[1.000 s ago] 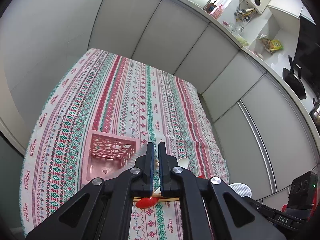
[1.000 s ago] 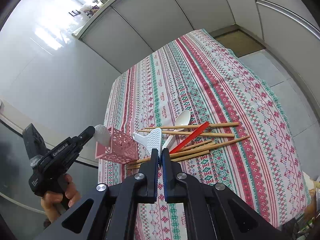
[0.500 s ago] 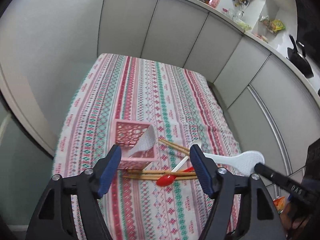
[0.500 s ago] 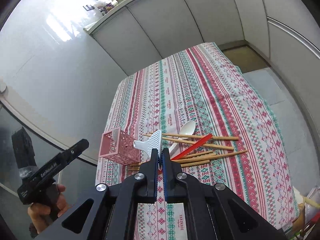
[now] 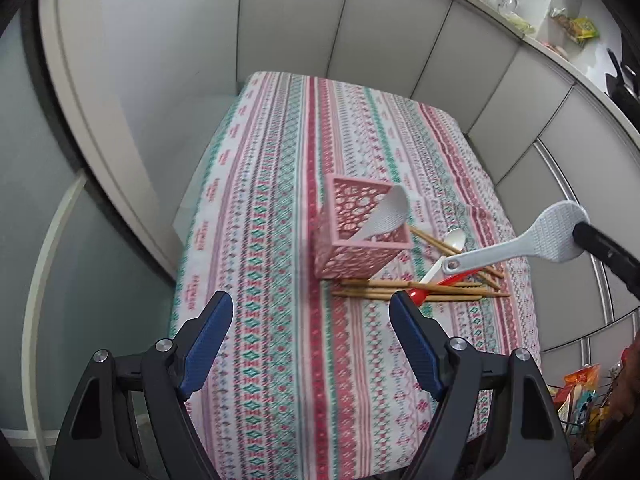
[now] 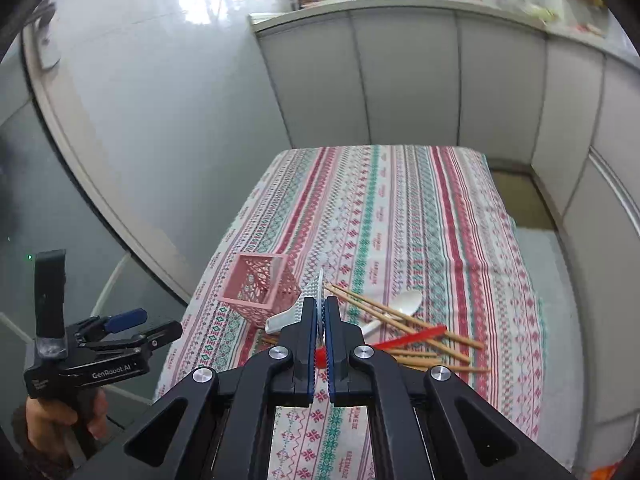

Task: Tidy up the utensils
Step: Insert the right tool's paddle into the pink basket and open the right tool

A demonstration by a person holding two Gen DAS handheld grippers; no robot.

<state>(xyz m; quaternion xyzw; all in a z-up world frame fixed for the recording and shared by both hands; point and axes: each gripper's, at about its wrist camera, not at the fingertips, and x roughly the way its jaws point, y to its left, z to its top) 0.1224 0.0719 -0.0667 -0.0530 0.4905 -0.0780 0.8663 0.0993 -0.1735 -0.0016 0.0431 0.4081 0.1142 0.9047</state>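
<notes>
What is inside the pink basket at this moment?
One white rice paddle stands in the pink basket, its head leaning over the rim. The handle's lower end is hidden behind the lattice wall, and the basket floor is not visible, so anything lying low cannot be ruled out.

A pink perforated basket (image 5: 360,236) stands upright near the desk's left edge, with a white rice paddle (image 5: 386,214) leaning inside against its rim. Just beside it lie wooden chopsticks (image 5: 416,290), a white spoon (image 5: 452,242) and a red spoon (image 5: 436,286), crossed in a loose pile. A second white rice paddle (image 5: 532,236) is held above the pile.
</notes>
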